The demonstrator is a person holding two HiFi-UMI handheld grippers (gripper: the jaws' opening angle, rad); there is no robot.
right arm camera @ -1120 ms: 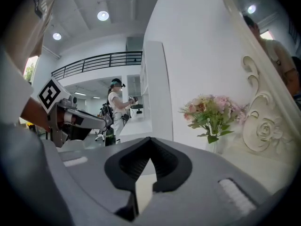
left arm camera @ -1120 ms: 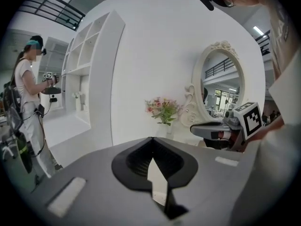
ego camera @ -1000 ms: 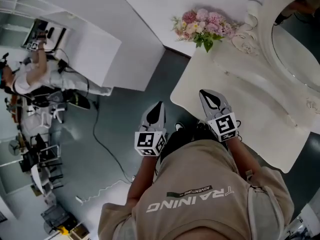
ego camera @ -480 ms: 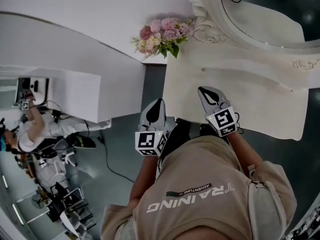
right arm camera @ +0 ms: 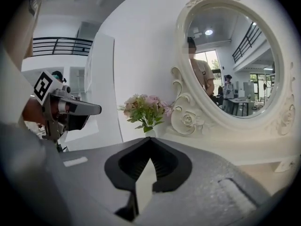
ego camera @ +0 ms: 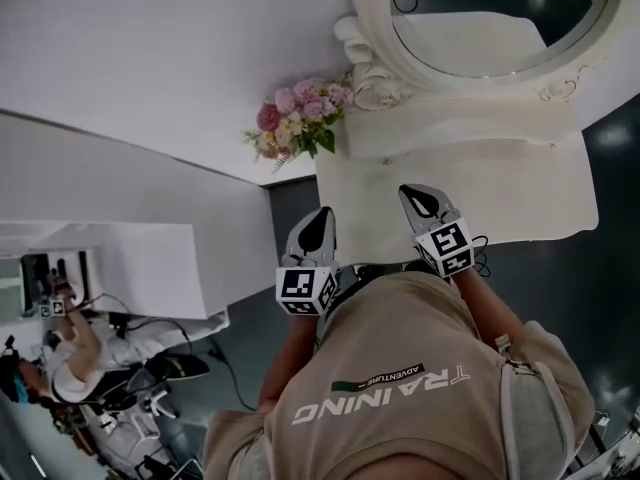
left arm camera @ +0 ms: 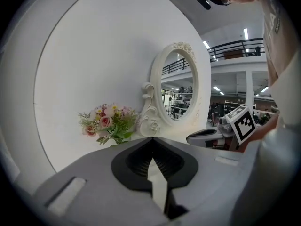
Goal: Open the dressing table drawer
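Dressing table (ego camera: 500, 183) stands against the white wall (ego camera: 150, 58), straight ahead of you, and its pale tabletop is bare. Its drawer lies somewhere below the near edge of that tabletop; no view shows the drawer front.

At the back of the dressing table rises an oval mirror (ego camera: 490, 18) in a carved white frame. A bunch of pink flowers (ego camera: 295, 123) stands at the table's back left corner, just beside the frame's scrolled foot.

Your right tongs (ego camera: 410, 194) reach over the near edge of the dressing table, with their tips above the tabletop. Their jaws are closed tip to tip, with nothing between them, and they point toward the flowers and the foot of the mirror.

Your left tongs (ego camera: 320, 214) sit just beside the table's near left corner, over the strip of dark floor (ego camera: 290, 203) between the table and the wall. Their jaws are also pressed together and hold nothing. Each pair of tongs shows its marker cube toward you, just in front of your tan shirt (ego camera: 400, 388).

Well to the left of the dressing table, past a white partition (ego camera: 130, 268), another person (ego camera: 60, 358) sits among chairs and cables.
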